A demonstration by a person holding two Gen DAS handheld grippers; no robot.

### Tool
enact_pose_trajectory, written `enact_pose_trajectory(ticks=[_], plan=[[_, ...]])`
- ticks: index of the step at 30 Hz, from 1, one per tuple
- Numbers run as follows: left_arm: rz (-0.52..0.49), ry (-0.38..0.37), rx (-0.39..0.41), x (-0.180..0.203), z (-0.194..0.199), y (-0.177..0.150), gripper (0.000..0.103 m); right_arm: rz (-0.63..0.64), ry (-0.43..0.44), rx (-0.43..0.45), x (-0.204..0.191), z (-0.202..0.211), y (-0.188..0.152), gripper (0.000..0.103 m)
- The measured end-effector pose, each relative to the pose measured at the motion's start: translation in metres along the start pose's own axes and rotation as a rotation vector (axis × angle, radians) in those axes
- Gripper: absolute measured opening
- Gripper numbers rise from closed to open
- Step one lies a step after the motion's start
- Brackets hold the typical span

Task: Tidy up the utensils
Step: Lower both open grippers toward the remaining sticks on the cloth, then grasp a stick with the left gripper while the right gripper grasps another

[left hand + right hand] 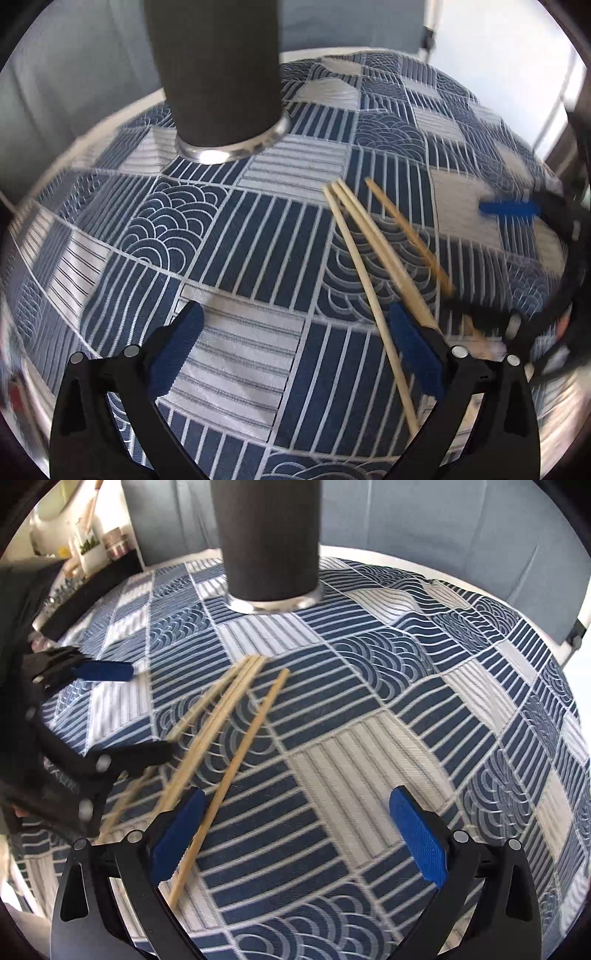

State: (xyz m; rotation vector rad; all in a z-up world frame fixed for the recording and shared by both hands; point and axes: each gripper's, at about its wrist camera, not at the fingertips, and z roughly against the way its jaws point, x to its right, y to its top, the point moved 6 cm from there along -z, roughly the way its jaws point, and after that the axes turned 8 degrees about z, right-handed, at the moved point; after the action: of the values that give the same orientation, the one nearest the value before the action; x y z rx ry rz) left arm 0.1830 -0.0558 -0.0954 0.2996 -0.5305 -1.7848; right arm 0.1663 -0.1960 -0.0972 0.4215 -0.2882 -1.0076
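Several wooden chopsticks point(364, 240) lie loose on the blue patterned tablecloth point(236, 236), right of centre in the left wrist view and left of centre in the right wrist view point(225, 709). A dark grey cylindrical holder point(218, 70) with a shiny base stands at the far side, also in the right wrist view point(271, 539). My left gripper point(295, 347) is open and empty, its right finger beside the chopsticks. My right gripper point(299, 830) is open and empty, its left finger over the chopsticks' near ends. Each gripper shows at the other view's edge.
The round table's white rim point(480, 576) curves along the back. A chair back point(424, 524) stands behind it. A shelf with jars and a small plant point(92, 542) is at the far left in the right wrist view.
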Motion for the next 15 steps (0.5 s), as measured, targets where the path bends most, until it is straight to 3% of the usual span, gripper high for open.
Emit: enact_pose_trajectory(ticks=[7, 10, 12, 14, 15], plan=[[-0.092, -0.048, -0.045, -0.002, 0.002, -0.004, 0.099, 0.020, 0.033, -0.091, 0.009, -0.010, 0.010, 0.097], [-0.087, -0.042, -0.056, -0.007, 0.002, -0.005, 0.097, 0.012, 0.031, -0.118, 0.008, -0.013, 0.013, 0.097], [-0.092, -0.046, -0.051, -0.008, 0.005, -0.006, 0.090, 0.015, 0.033, -0.139, 0.008, -0.014, 0.013, 0.097], [-0.087, -0.047, -0.044, -0.014, 0.011, -0.004, 0.060, 0.045, 0.042, -0.142, 0.006, -0.014, 0.013, 0.095], [-0.077, -0.044, -0.049, -0.020, 0.012, -0.003, 0.052, 0.061, 0.047, -0.141, 0.005, -0.014, 0.013, 0.094]])
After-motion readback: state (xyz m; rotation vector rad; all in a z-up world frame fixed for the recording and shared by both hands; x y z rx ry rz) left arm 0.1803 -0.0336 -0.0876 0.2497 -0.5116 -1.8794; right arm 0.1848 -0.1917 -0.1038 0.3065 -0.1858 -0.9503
